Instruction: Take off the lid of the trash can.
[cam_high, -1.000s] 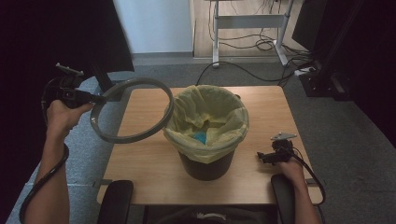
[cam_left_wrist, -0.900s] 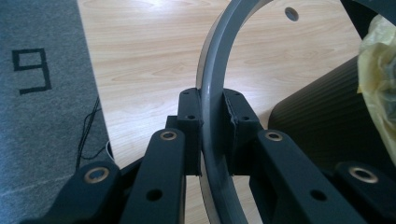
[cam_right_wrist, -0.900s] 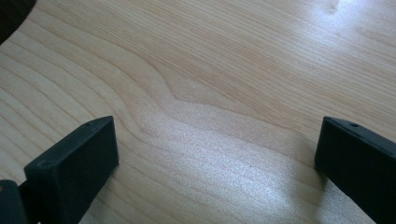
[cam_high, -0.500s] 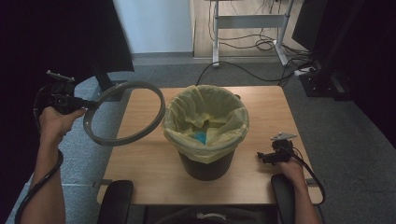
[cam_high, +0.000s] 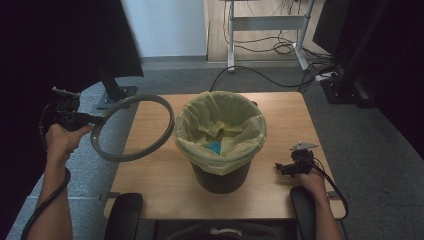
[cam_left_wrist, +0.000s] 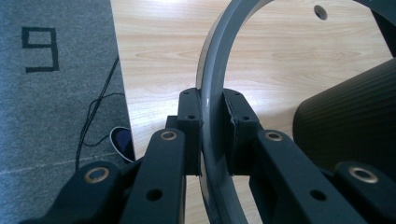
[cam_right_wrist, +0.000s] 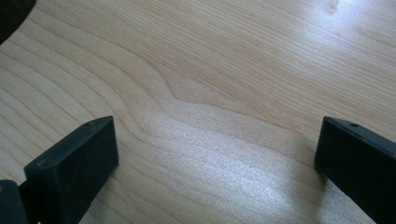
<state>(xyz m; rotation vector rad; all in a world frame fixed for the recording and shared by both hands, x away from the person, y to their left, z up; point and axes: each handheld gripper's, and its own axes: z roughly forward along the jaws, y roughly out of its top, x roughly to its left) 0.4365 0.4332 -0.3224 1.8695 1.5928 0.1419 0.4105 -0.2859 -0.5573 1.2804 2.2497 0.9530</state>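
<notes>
grey ring (cam_high: 132, 127) clamped in raised left gripper's (cam_left_wrist: 212, 114) jaws.

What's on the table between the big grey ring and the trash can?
Nothing: in the high view, bare wooden table separates the grey ring, held by the left claw, from the trash can.

grey ring (cam_high: 132, 127) lower, further left of bin (cam_high: 220, 137)

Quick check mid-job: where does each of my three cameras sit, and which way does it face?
High view: above the table's near side, looking forward and down at the yellow-lined black bin; both forearms show.
Left gripper view: rides the left gripper, looking along jaws clamped on the grey plastic ring.
Right gripper view: rides the right gripper, open jaws facing the wooden table.
Shared: the ring and the table.
</notes>
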